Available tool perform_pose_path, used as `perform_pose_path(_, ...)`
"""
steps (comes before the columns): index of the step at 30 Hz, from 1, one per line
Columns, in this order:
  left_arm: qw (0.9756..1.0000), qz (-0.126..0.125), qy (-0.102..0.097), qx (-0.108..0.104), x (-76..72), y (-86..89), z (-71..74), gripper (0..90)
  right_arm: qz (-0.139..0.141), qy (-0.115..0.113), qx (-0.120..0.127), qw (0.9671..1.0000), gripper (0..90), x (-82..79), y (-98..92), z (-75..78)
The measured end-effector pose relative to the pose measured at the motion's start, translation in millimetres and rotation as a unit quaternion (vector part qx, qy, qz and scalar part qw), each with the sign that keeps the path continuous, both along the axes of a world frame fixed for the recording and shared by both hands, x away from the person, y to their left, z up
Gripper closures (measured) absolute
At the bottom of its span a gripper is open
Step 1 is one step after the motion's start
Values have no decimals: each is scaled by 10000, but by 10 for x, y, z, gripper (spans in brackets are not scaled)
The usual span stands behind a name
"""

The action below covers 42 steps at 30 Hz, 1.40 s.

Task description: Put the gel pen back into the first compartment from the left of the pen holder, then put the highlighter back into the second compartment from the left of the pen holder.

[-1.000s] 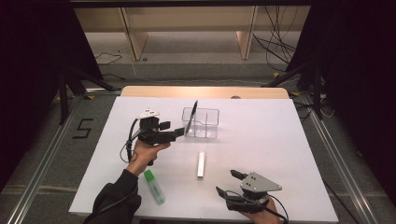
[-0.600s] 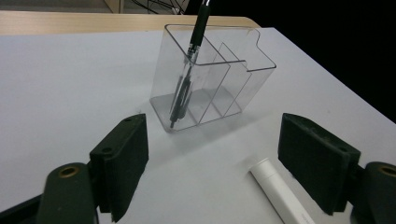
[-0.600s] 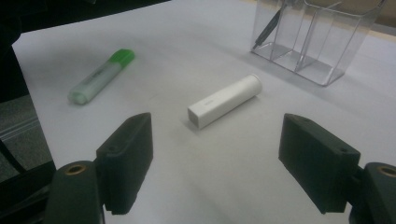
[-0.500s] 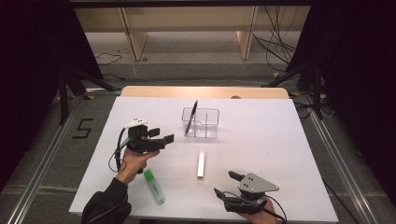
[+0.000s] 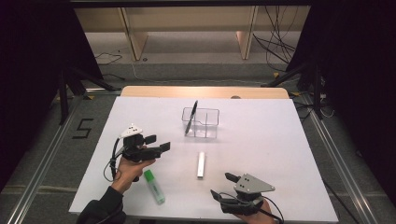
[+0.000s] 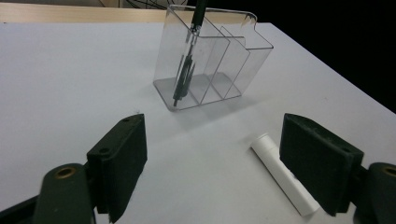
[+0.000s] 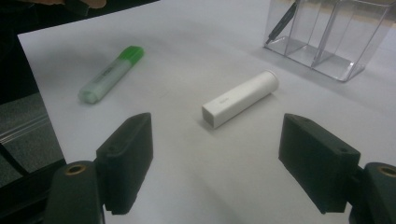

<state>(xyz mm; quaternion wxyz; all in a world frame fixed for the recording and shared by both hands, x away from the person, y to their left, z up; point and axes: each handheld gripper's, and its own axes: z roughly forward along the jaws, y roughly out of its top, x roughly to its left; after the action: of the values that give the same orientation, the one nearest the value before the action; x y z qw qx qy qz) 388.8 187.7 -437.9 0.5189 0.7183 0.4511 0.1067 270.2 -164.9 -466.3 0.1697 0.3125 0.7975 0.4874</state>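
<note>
While both my jaws stood wide and empty, my left gripper (image 5: 156,143) hung above the counter (image 5: 289,149); the white tube (image 5: 201,164) lay at its three o'clock, the green highlighter (image 5: 153,186) at six. Next move, I judged: descend, straddle one, close.

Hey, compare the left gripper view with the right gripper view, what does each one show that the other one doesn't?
Left gripper view alone: the open left gripper with nothing between its jaws, and the whole clear organizer with the dark pen leaning in its end compartment. Right gripper view alone: the open, empty right gripper and the green highlighter lying flat. Both share the white tube lying on the white table, the organizer and the pen.
</note>
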Motion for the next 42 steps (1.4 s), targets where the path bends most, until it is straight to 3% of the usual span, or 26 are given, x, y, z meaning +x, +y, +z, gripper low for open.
perform_pose_path(4, 10000, 26, -26, -42, -54, 10, -39, 229, -4, 50, 25, 10000, 270, -9, 51, -4)
perform_pose_path(7, 9999, 54, -119, 48, -96, 29, -52, 227, 19, 97, 50, 9999, 270, -20, 103, -7)
perform_pose_path(16, 9997, 97, -156, -131, -217, 115, -94, 211, 117, 178, 2, 9998, 270, -55, 343, -48)
perform_pose_path(25, 9995, 212, -60, -240, -299, 140, -169, 202, 157, 286, -55, 9995, 270, -35, 502, -100)
perform_pose_path(35, 9998, 148, -97, 7, -371, 95, -215, 195, 156, 297, -121, 9994, 270, -44, 557, -120)
perform_pose_path(42, 9997, 205, -94, -1, -424, 124, -228, 194, 206, 269, -120, 9994, 270, -33, 614, -120)
